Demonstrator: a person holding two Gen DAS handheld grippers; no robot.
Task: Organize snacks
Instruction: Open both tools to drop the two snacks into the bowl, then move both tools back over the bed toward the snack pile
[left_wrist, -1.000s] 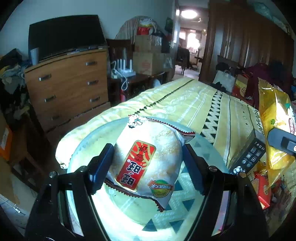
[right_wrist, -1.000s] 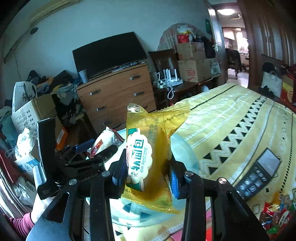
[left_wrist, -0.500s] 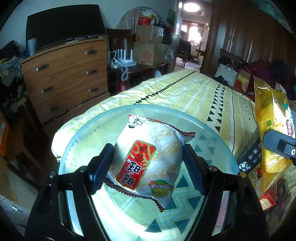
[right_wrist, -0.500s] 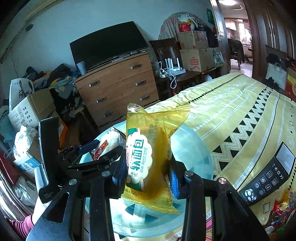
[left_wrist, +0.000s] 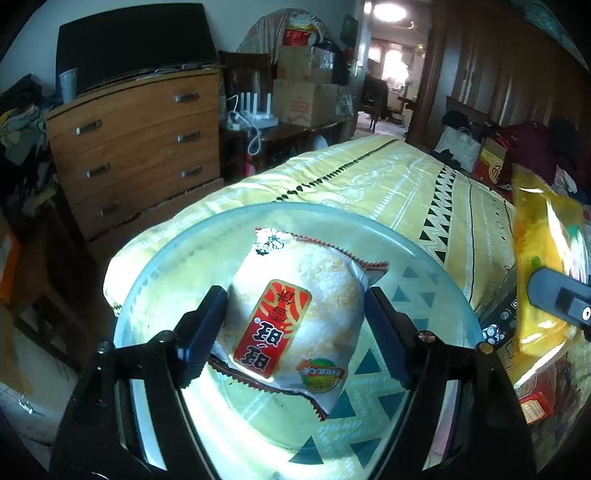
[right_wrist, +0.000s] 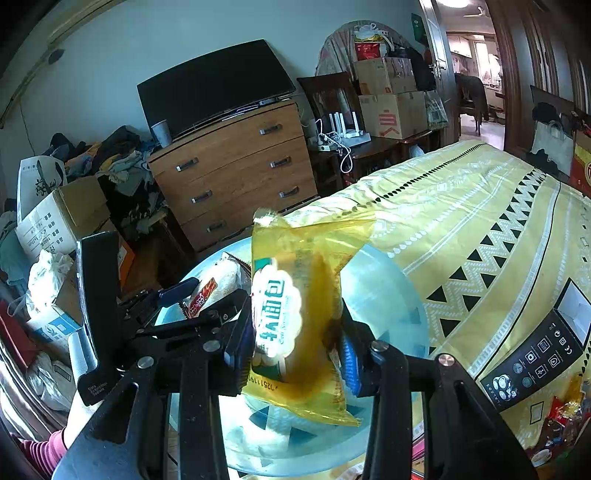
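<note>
Glossy plastic wraps the white snack packet (left_wrist: 295, 325) and the translucent yellow bread bag (right_wrist: 299, 321). The plate (left_wrist: 177, 266) looks like smooth, shiny glass; the bedspread (right_wrist: 461, 206) is matt cloth; the dresser (left_wrist: 136, 147), upper left, is wood-grained.

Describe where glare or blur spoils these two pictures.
Left wrist view: strong glare whitens the round glass plate beneath the white rice-cracker packet; the yellow bread bag at the right edge is blurred. Right wrist view: that bag's label is slightly smeared.
</note>
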